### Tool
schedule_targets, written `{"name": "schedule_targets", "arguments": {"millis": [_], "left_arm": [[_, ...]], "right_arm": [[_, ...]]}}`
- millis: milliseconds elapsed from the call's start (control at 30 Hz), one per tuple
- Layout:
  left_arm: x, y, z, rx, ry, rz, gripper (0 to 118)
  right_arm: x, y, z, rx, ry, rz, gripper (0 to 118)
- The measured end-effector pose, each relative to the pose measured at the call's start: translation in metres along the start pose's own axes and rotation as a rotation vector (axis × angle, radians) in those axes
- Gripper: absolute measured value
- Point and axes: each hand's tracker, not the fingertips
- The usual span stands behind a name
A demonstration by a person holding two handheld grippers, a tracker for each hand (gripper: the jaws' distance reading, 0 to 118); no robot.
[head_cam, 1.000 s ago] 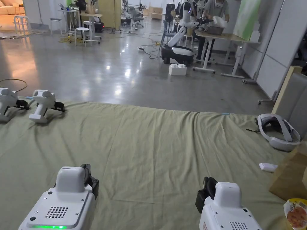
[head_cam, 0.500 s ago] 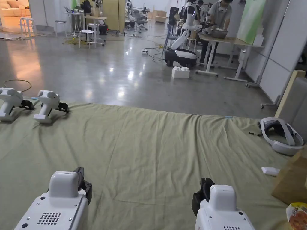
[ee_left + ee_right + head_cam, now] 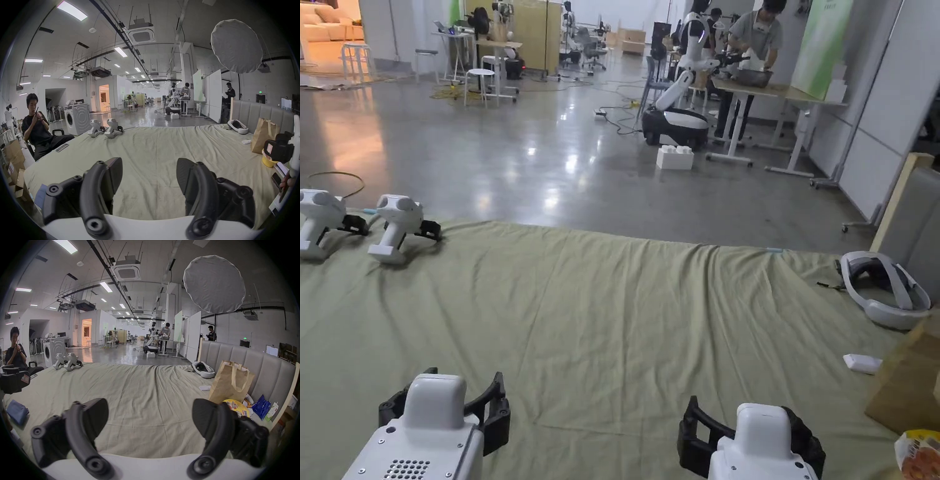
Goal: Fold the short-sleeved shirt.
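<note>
A wrinkled olive-green sheet covers the bed in front of me. A blue folded cloth lies at the bed's near left edge; in the left gripper view the blue cloth sits beside that gripper's left jaw. My left gripper hovers low over the near left of the sheet, open, with nothing between its jaws. My right gripper hovers over the near right, also open and empty. Both point toward the far edge of the bed.
Two spare white grippers lie at the far left corner. A white headset, a small white item, a brown paper bag and snack packets crowd the right side by the grey headboard. A person sits left of the bed.
Both grippers have gone from shut to open, their jaws now spread wide. The head camera has tilted slightly; the sheet and other things lie as before.
</note>
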Motion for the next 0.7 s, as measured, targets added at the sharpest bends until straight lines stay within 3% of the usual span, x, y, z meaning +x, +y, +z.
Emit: {"name": "schedule_targets", "arguments": {"millis": [67, 233, 600, 700], "left_arm": [[-0.001, 0.0, 0.001, 0.002, 0.002, 0.011, 92], [-0.006, 0.002, 0.007, 0.033, -0.001, 0.047, 97], [-0.006, 0.008, 0.007, 0.039, -0.013, -0.007, 99], [-0.004, 0.01, 0.007, 0.037, -0.017, -0.008, 99]], "right_arm": [[0.003, 0.001, 0.001, 0.003, 0.004, -0.013, 113], [0.006, 0.007, 0.005, 0.016, 0.008, -0.025, 114], [0.013, 0.014, -0.008, -0.048, 0.12, -0.102, 114], [0.009, 0.016, -0.01, -0.051, 0.076, -0.082, 114]]}}
